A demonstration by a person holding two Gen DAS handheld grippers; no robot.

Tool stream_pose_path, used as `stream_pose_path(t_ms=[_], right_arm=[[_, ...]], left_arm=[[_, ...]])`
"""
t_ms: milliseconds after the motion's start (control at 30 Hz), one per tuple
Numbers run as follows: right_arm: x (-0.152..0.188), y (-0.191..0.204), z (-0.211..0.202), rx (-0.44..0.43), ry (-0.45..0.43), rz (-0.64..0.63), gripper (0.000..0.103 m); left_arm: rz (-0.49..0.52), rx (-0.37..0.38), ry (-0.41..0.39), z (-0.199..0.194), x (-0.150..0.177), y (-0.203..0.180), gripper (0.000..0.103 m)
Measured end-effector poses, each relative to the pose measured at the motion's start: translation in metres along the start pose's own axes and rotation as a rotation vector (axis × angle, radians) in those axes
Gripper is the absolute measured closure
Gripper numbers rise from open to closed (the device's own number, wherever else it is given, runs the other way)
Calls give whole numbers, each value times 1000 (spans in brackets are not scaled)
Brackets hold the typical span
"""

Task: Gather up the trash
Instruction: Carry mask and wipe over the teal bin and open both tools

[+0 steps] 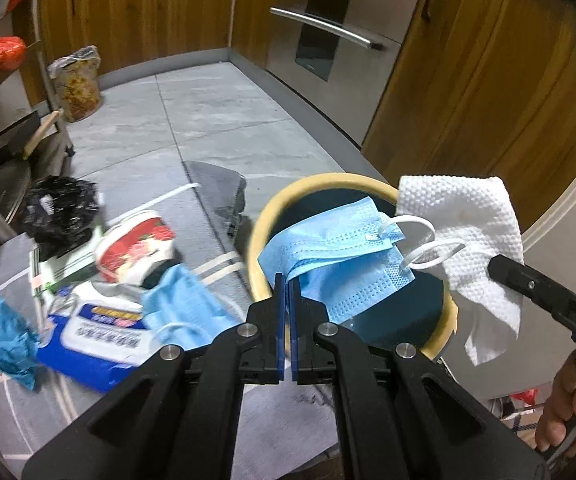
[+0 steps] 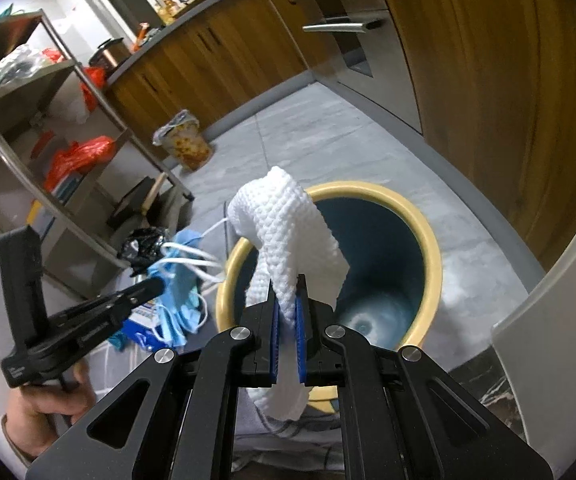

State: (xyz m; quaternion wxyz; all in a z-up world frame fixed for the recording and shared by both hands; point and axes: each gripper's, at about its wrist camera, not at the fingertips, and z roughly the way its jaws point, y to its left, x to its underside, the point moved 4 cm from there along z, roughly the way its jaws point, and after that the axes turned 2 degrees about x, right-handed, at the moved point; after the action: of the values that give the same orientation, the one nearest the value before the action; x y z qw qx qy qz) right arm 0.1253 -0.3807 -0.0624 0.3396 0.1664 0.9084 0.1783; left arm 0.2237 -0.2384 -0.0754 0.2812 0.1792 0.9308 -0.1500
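Observation:
A round bin (image 1: 261,220) (image 2: 428,240) with a cream rim and dark blue inside stands on the grey floor. My left gripper (image 1: 286,284) is shut on a blue face mask (image 1: 340,248), which hangs over the bin's mouth with its white ear loops to the right. In the right wrist view the same left gripper (image 2: 159,284) holds the blue face mask (image 2: 179,304) just left of the bin. My right gripper (image 2: 286,300) is shut on a white paper towel (image 2: 283,224) above the bin's near rim. The right gripper (image 1: 496,266) and the white paper towel (image 1: 472,232) also show by the bin's right side.
Left of the bin on a grey mat lie a second blue mask (image 1: 179,304), a wet-wipes pack (image 1: 95,332), a red-and-white cup (image 1: 135,248), a crumpled blue wrapper (image 1: 3,328) and a black bag (image 1: 59,208). A metal shelf rack (image 2: 47,128), wooden cabinets (image 1: 488,80) and an oven (image 1: 328,40) surround the floor.

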Motion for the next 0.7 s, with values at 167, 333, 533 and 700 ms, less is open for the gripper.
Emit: stream_pose_path(t_ms=[167, 333, 533, 700], right_arm=[[-3, 0, 7, 7, -2, 13, 95], [0, -5, 19, 23, 13, 37, 95], [2, -14, 35, 37, 35, 82, 95], [2, -14, 44, 49, 52, 82, 95]], left_arm=[[11, 17, 39, 25, -2, -13, 102], [26, 4, 81, 48, 1, -17, 102], [12, 13, 119, 66, 4, -16, 102], [15, 30, 135, 76, 5, -22, 102]])
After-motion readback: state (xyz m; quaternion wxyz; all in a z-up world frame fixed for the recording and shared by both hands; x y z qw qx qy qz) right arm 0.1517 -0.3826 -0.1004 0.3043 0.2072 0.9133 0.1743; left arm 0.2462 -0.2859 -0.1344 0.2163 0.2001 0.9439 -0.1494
